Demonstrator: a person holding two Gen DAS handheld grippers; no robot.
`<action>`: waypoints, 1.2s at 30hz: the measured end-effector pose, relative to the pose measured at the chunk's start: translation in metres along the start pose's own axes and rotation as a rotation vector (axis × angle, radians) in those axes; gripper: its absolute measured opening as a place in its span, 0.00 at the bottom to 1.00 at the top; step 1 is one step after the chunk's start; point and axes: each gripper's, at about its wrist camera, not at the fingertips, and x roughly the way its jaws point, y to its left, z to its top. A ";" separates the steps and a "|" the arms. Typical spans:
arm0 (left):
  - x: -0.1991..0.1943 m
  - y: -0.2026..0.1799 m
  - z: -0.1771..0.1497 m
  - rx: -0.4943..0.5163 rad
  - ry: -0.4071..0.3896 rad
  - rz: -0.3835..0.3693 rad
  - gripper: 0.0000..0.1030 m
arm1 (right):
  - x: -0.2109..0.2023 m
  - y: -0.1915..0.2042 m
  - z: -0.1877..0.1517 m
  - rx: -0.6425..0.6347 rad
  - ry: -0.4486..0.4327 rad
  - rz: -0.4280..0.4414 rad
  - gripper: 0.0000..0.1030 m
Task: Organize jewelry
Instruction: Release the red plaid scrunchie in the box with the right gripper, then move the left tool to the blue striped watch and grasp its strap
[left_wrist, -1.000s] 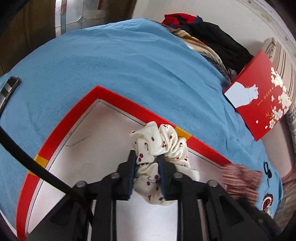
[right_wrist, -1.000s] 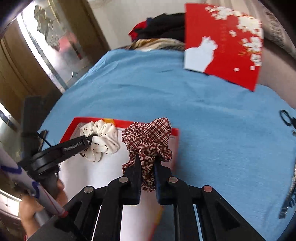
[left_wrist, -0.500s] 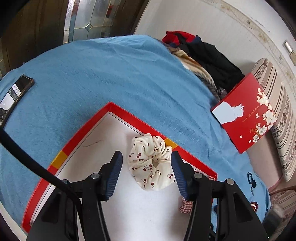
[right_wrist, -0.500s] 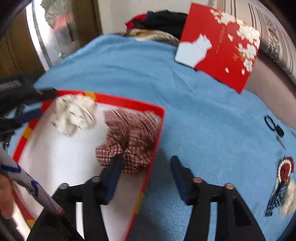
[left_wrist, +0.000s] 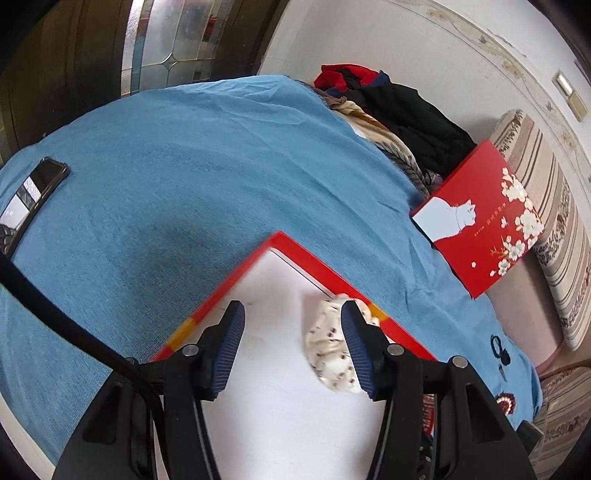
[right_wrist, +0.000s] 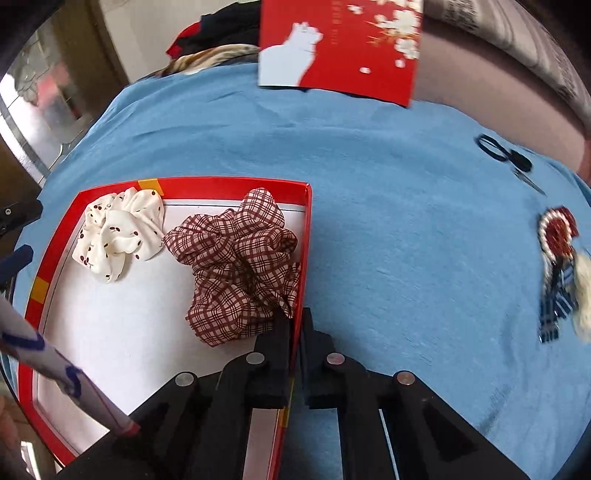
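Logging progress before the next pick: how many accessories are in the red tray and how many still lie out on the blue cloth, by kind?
Scrunchies in the red tray: 2, the cream cherry-print scrunchie and the plaid scrunchie
Rosette brooch on the blue cloth: 1
Total: 3

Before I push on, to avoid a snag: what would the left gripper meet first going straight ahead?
Probably the box's white floor; the open left gripper points down at it, cherry scrunchie just inside one finger.

Left tool (left_wrist: 291, 345) angled down, jaws apart, empty; right tool (right_wrist: 295, 325) — just closing — jaws together
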 end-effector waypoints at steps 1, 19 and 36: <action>-0.001 -0.002 -0.001 0.010 -0.004 0.005 0.51 | -0.001 -0.002 0.001 -0.003 0.000 0.005 0.04; -0.039 -0.088 -0.063 0.332 -0.107 0.055 0.51 | -0.076 -0.058 -0.033 -0.059 -0.126 -0.026 0.45; -0.085 -0.141 -0.132 0.450 -0.108 -0.099 0.54 | -0.142 -0.197 -0.103 0.074 -0.150 -0.238 0.49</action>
